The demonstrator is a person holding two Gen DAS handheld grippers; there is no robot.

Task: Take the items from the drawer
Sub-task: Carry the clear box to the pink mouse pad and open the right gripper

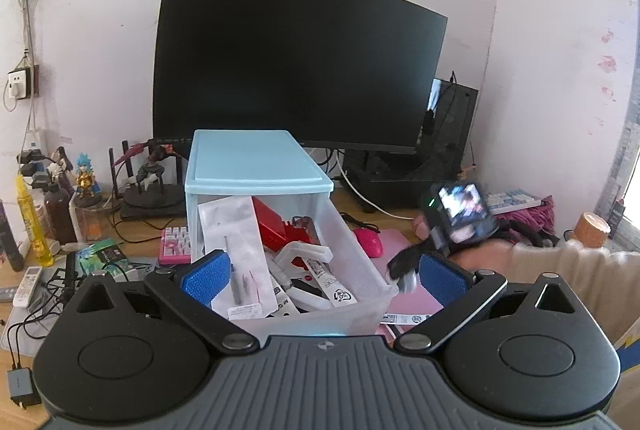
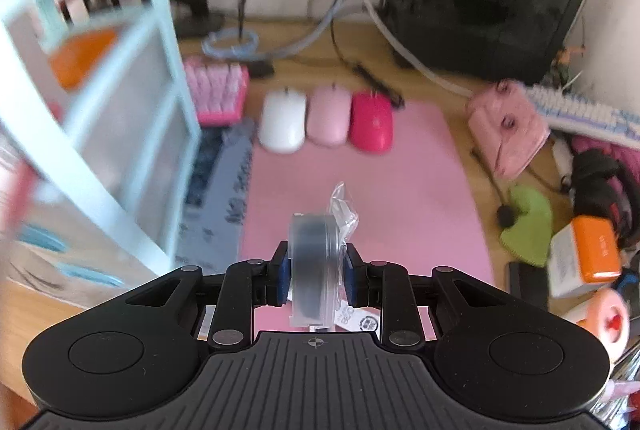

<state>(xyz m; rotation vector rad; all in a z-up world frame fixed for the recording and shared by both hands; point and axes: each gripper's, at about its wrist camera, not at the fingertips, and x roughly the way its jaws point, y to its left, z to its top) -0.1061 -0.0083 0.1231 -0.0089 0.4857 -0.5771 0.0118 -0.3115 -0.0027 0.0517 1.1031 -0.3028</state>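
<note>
A light-blue drawer unit stands before the monitor with its clear drawer pulled out, full of packets, a red box and white tubes. My left gripper is open, its blue pads either side of the drawer's front. My right gripper is shut on a black tape roll in clear wrap, held above the pink mat. The right gripper also shows in the left wrist view, right of the drawer, blurred. The drawer unit shows at the left in the right wrist view.
A black monitor stands behind the unit. White, pink and magenta mice lie at the mat's far edge. A pink keypad, cables, a pink pouch, figurines and bottles crowd the desk.
</note>
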